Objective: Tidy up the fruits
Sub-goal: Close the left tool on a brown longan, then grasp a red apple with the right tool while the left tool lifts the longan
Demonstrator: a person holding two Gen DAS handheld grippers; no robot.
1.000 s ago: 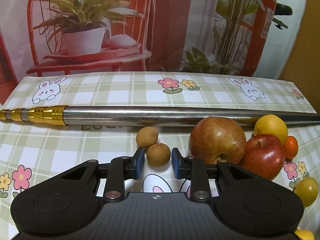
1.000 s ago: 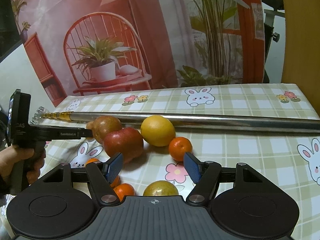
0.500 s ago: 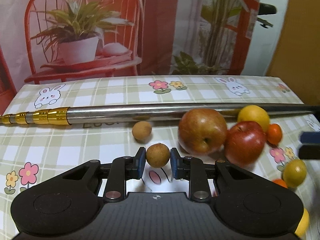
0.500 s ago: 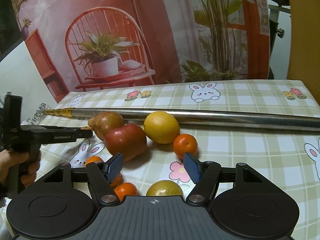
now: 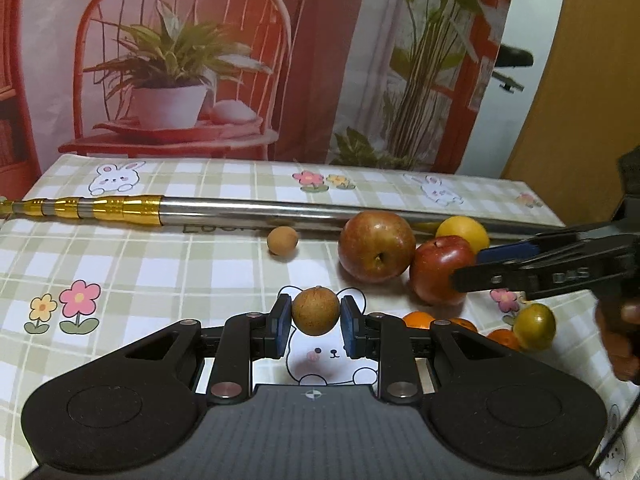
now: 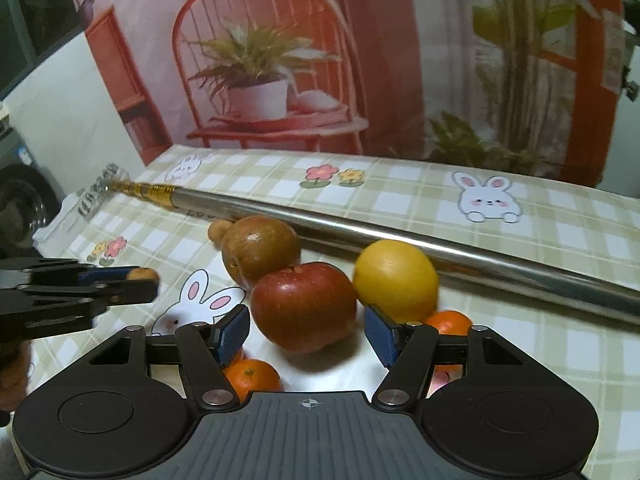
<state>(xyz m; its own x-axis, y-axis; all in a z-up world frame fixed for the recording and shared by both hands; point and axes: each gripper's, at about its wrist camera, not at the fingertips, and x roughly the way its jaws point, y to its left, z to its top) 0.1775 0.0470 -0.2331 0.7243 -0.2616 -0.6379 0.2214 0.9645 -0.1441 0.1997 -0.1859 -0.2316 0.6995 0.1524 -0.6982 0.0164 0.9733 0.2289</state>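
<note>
My left gripper (image 5: 316, 330) is shut on a small brown longan (image 5: 316, 311) and holds it above the checked tablecloth. A second longan (image 5: 282, 241) lies by the metal pole. My right gripper (image 6: 307, 332) is open, its blue pads on either side of the red apple (image 6: 306, 310) and not touching it. Behind that stand a brownish apple (image 6: 260, 250) and a yellow orange (image 6: 395, 280). Small tangerines (image 6: 252, 376) lie under the right gripper. The left view shows the red apple (image 5: 438, 270), the brownish apple (image 5: 376, 252) and a green-yellow citrus (image 5: 534, 326).
A long steel pole with a gold end (image 5: 248, 212) lies across the table behind the fruit. A printed backdrop stands at the table's far edge. The right gripper's side shows in the left view (image 5: 552, 268), and the left gripper shows in the right view (image 6: 80, 292).
My left gripper closed on the longan and lifted it back from the other longan. My right gripper moved forward and left, so the red apple now sits between its open pads.
</note>
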